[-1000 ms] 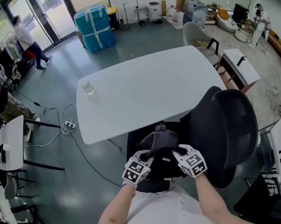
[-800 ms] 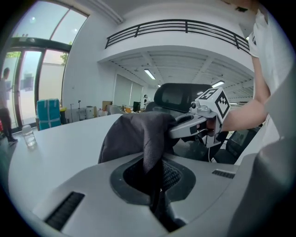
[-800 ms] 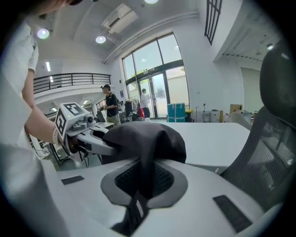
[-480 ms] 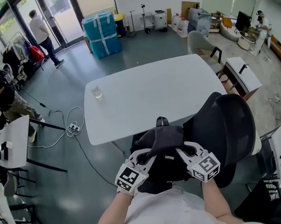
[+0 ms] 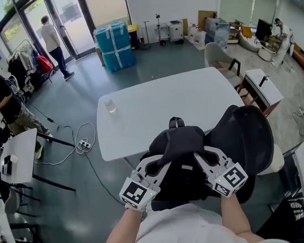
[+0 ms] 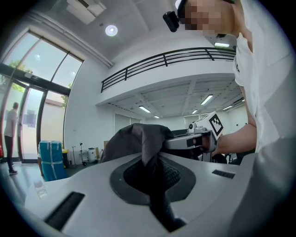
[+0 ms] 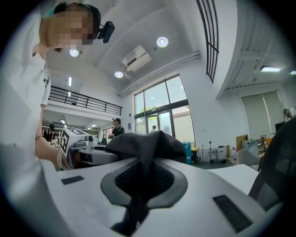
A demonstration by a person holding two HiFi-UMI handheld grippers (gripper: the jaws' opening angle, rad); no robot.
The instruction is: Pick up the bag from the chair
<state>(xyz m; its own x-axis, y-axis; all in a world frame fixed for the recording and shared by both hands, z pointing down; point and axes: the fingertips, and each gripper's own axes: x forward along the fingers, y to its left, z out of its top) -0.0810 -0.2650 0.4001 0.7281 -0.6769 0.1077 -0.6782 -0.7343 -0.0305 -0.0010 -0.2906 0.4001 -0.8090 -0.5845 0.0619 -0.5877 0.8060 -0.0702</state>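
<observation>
A dark grey bag (image 5: 177, 145) hangs in the air in front of the black office chair (image 5: 242, 139), lifted above its seat. My left gripper (image 5: 164, 166) is shut on the bag's left side and my right gripper (image 5: 200, 161) is shut on its right side. In the left gripper view the bag's fabric (image 6: 144, 143) is pinched between the jaws and bulges above them, with the right gripper behind it. The right gripper view shows the same dark fabric (image 7: 147, 148) clamped in the jaws. The chair seat under the bag is mostly hidden.
A white table (image 5: 166, 102) stands just beyond the chair, with a small clear cup (image 5: 110, 105) near its left edge. Cables (image 5: 77, 142) lie on the grey floor at left. A blue wrapped crate (image 5: 115, 44) and people stand far back.
Both grippers have risen with the bag, lifting it off the chair seat and closer to the head camera. The bag now covers more of the seat.
</observation>
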